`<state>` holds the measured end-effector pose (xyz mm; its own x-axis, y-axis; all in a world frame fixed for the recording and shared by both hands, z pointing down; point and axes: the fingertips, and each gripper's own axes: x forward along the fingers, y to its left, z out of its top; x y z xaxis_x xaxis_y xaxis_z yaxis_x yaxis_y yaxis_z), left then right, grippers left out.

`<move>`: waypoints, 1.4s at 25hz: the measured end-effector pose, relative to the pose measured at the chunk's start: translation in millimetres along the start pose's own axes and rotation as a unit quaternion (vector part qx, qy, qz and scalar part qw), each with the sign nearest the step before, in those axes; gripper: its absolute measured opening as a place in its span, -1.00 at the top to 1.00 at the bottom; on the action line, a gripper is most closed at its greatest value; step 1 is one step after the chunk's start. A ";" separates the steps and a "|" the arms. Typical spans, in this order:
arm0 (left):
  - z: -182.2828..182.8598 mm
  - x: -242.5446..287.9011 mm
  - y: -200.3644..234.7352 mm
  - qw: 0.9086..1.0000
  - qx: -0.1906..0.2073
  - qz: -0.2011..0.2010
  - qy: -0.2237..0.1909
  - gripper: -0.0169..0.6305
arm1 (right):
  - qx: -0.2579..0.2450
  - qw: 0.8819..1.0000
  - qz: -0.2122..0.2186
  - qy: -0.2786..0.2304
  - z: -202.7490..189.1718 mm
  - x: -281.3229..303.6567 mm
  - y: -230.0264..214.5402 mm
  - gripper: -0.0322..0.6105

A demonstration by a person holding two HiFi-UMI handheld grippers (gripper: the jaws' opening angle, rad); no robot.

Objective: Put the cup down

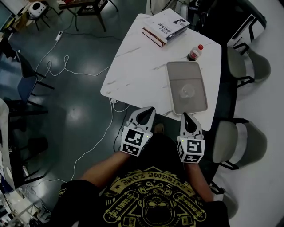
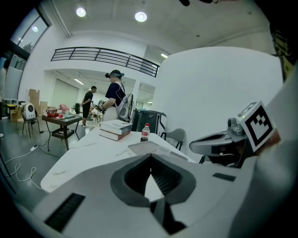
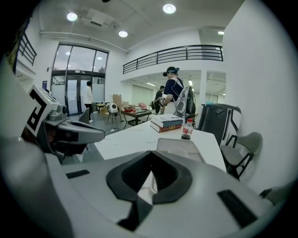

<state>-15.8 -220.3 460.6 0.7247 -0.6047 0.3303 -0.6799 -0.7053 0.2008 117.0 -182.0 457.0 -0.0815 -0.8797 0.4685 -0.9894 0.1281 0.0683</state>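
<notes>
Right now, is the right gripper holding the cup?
No: the cup sits in the tray on the table, apart from the right gripper, whose jaws are together with nothing between them.

Place: you're standing in a large open workspace, part office and part test lab.
Ceiling: round recessed ceiling lights [image 3: 169, 8] are set high above you.
Upper level: a dark barred mezzanine railing [image 2: 104, 58] runs along the white wall.
Floor: the glossy dark teal floor [image 1: 66, 106] has a loose white cable [image 1: 66, 56] trailing over it.
Furniture: your white marble-look table [image 1: 142, 66] has grey padded chairs [image 1: 226, 142] beside it, and a cluttered dark work table [image 2: 63, 120] stands further off.
Entrance: tall glass doors [image 3: 77, 95].
People: a standing person with a backpack [image 2: 115, 95] is at the back.
</notes>
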 end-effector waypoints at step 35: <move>-13.5 -173.5 -75.9 0.987 -0.015 0.155 -0.045 0.91 | -0.031 0.974 0.214 -0.063 -1.6 -127.6 91.8 0.88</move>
<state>-91.4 -56.9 400.5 0.4870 -0.8215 0.2965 -0.8728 -0.4706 0.1297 36.7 -57.3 405.0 -0.5040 -0.7881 0.3533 -0.8521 0.5205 -0.0543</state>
